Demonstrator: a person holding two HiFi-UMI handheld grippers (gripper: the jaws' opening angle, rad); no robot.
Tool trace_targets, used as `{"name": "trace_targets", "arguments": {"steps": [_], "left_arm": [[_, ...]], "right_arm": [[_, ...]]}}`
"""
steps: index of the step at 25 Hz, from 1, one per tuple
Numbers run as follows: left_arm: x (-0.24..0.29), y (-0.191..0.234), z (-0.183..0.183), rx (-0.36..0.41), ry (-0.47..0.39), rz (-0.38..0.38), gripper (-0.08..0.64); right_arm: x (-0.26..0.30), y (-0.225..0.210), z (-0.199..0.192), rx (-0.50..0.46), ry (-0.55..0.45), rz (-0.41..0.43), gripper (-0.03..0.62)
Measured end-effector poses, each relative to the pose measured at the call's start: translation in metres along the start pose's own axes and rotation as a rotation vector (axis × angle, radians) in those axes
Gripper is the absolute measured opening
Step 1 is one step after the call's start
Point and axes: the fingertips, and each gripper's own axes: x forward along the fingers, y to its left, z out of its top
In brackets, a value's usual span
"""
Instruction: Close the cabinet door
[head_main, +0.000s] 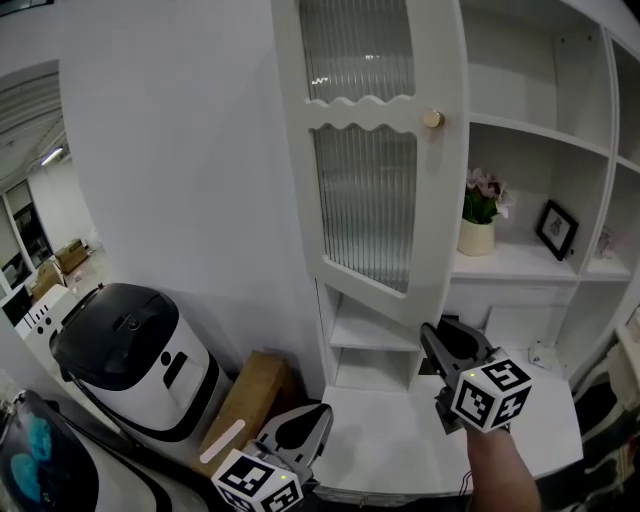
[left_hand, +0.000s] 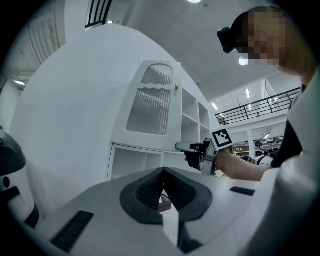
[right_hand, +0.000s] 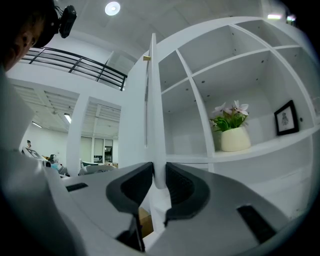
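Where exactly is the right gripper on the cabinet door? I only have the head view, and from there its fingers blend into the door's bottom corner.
Observer: In the right gripper view, the lower edge of the cabinet door stands between the fingers of the right gripper. Both fingers look pressed against it, one on each face.
Operator: Is the left gripper helping? I only see its marker cube low in my picture.
Observer: No. The left gripper view shows the left gripper with its fingers together and nothing between them, well short of the door.
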Motion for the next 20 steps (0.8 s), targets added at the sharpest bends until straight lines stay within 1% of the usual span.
{"name": "trace_targets", "arguments": {"steps": [10, 20], "left_arm": [[0.022, -0.004, 0.001, 0.007, 0.002, 0.021, 0.005], [0.041, -0.007, 0.000, 0.013, -0.006, 0.041, 0.005]], "right_arm": [[0.011, -0.025, -0.001, -0.006, 0.010, 0.039, 0.080], [0.022, -0.048, -0.001, -0.006, 0.005, 0.053, 0.089]]}}
